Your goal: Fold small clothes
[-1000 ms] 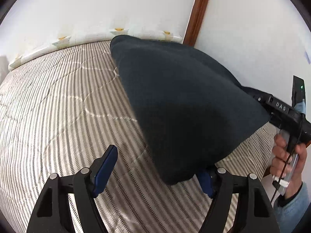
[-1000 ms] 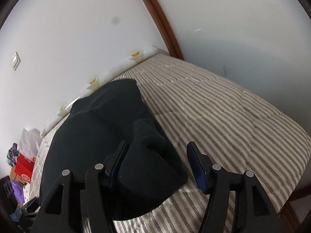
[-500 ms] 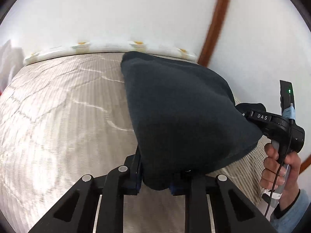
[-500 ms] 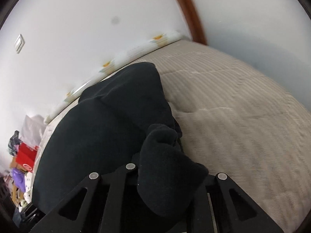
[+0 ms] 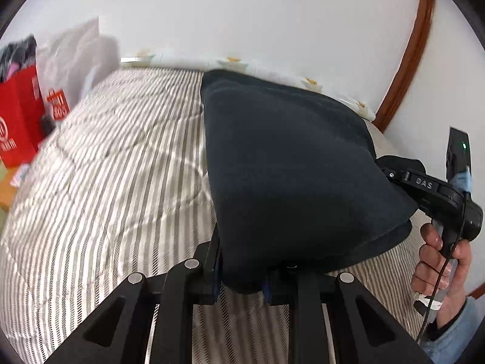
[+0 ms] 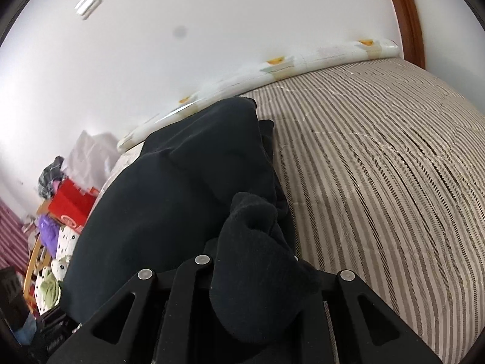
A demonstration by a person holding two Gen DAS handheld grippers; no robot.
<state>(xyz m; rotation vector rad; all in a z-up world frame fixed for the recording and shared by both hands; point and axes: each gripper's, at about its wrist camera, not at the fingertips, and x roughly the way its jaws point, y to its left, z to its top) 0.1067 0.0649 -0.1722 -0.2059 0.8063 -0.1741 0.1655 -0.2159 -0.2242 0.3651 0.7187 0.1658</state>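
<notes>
Striped bed [image 5: 106,182] against white wall. Dark garment [image 5: 288,166] lies across it, near edge lifted. Left gripper [image 5: 241,285] pinches one near corner; right gripper [image 6: 257,297] clamps bunched cloth at the other. Risk: the bunched corner may slip out, skewing the fold.

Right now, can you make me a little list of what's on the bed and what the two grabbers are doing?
surface: striped quilt on a bed
clothing: one dark fleece garment, its near edge lifted off the quilt, its far end on it
left gripper: shut on the garment's near corner
right gripper: shut on a bunched part of the garment
person: hand around the right gripper's handle
beside bed: red paper bag, white wall
</notes>
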